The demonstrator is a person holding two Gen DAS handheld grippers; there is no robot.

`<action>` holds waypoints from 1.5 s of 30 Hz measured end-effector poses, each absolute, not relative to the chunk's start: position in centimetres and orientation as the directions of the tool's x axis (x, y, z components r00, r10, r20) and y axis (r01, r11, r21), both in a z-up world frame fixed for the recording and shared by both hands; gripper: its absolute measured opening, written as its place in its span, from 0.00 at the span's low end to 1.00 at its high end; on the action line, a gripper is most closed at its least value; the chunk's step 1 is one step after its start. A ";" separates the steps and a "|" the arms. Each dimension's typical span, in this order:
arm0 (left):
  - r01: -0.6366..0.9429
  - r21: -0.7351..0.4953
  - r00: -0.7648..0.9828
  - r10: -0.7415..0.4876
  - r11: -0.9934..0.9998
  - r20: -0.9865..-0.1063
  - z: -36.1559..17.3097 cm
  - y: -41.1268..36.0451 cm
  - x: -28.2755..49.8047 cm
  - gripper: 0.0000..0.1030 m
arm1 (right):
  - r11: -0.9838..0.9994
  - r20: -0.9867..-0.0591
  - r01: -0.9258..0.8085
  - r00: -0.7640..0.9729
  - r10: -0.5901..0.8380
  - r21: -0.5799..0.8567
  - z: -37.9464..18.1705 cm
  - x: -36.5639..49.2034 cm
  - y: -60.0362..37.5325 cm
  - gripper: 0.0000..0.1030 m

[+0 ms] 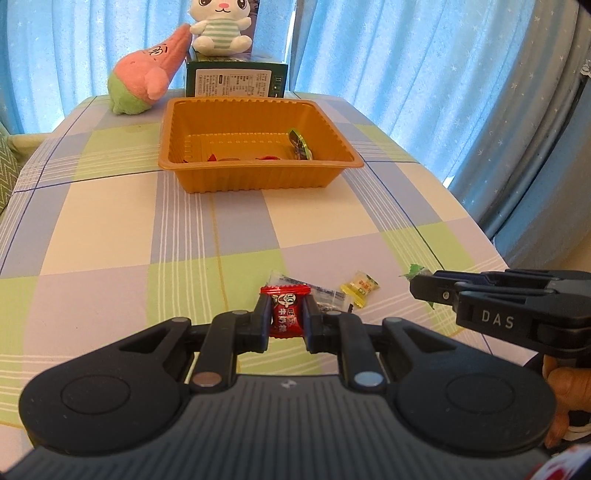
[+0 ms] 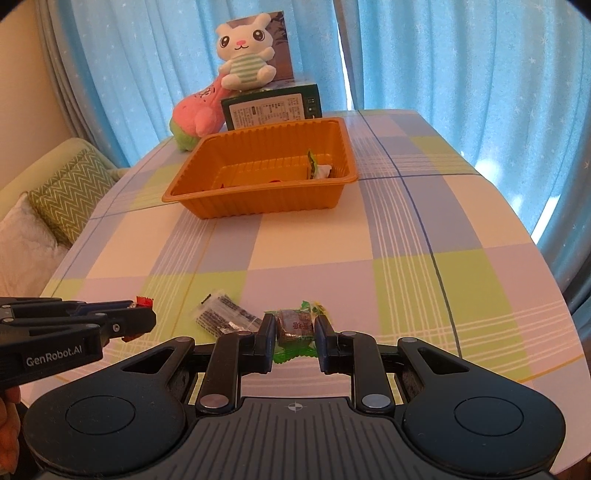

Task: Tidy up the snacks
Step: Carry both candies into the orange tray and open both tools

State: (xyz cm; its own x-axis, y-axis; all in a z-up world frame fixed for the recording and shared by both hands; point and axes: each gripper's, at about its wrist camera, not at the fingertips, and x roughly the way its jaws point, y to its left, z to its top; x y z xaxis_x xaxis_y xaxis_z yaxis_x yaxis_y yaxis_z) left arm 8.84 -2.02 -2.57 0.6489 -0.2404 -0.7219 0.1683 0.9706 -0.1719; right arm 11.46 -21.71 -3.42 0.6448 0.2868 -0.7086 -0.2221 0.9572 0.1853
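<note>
My left gripper [image 1: 287, 316] is shut on a red-wrapped candy [image 1: 285, 309] near the table's front edge. My right gripper [image 2: 296, 328] is shut on a green-and-brown wrapped candy [image 2: 295, 326]; it also shows at the right of the left wrist view [image 1: 417, 286]. A yellow candy [image 1: 360, 288] and a clear packet [image 2: 225, 316] lie on the cloth between them. An orange tray [image 1: 258, 177] stands farther back and holds several wrapped snacks, one green [image 1: 300, 144].
A pink plush [image 1: 146, 79] and a white rabbit plush [image 1: 219, 27] on a green box [image 1: 236, 79] stand behind the tray. Blue curtains hang around the table. A cushioned sofa [image 2: 55, 192] stands to the left. The table's right edge [image 2: 546, 266] is near.
</note>
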 end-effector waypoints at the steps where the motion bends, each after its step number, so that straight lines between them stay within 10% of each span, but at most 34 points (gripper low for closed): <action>1: 0.166 -0.171 0.652 -0.238 0.971 -0.720 -2.4 -1.9 9.0 0.15 | 0.957 -0.707 -0.224 0.647 0.287 0.184 -3.3 11.6 -21.7 0.22; 39: 0.109 -0.186 0.684 -0.209 0.977 -0.699 0.0 3.6 31.6 0.15 | 0.934 -0.654 -0.269 0.667 0.357 0.236 0.3 32.3 -18.2 0.22; 45: 0.075 -0.202 0.676 -0.199 0.976 -0.710 -0.9 4.5 32.2 0.30 | 0.933 -0.659 -0.264 0.660 0.360 0.245 -0.1 32.6 -18.5 0.22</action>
State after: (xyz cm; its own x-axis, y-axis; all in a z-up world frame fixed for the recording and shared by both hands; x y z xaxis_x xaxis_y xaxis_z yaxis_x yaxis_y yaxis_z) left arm 32.21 4.48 -0.87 0.6758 -0.1986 -0.7098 0.0746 0.9765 -0.2022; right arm 32.56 -18.48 -0.10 0.6601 0.3598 -0.6595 -0.2641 0.9330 0.2446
